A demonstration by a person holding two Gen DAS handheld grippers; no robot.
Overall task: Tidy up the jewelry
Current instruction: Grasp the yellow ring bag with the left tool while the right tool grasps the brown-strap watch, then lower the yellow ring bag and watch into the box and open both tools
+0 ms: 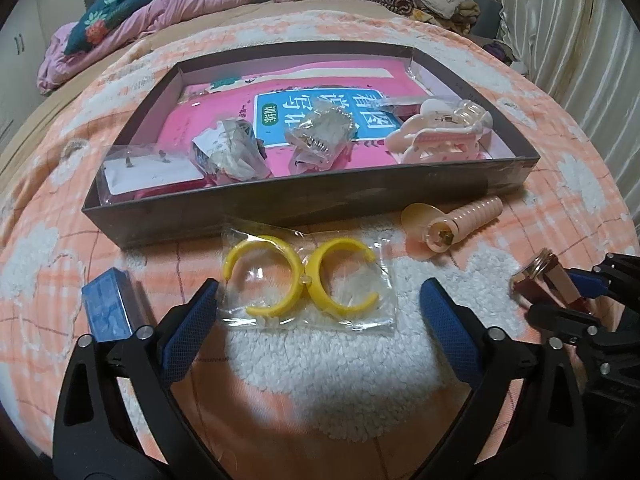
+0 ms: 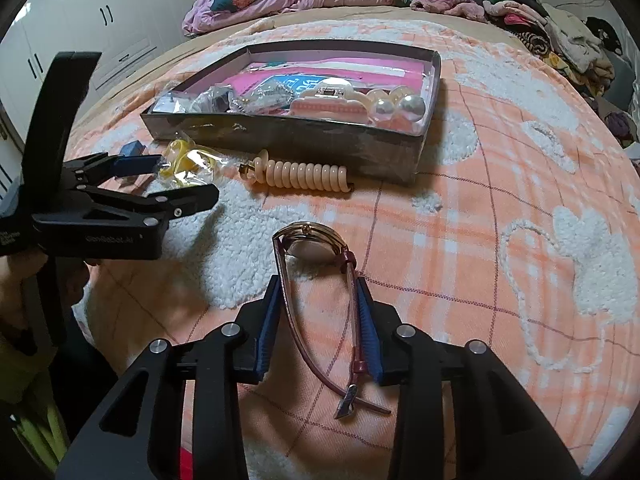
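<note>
Between the right gripper's [image 2: 319, 286] fingers, the watch [image 2: 316, 276].

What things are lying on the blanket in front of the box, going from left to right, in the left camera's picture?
Small blue box → bag with two yellow hoop earrings → pink spiral hair tie → watch pinched in the right tool.

Dim indoor light. Soft shadow under left gripper [image 1: 318, 300] on blanket [image 1: 520, 92]. Glare on plastic bag [image 1: 308, 280]. Strong fisheye bending, dark vignette at corners; centre sharp.
</note>
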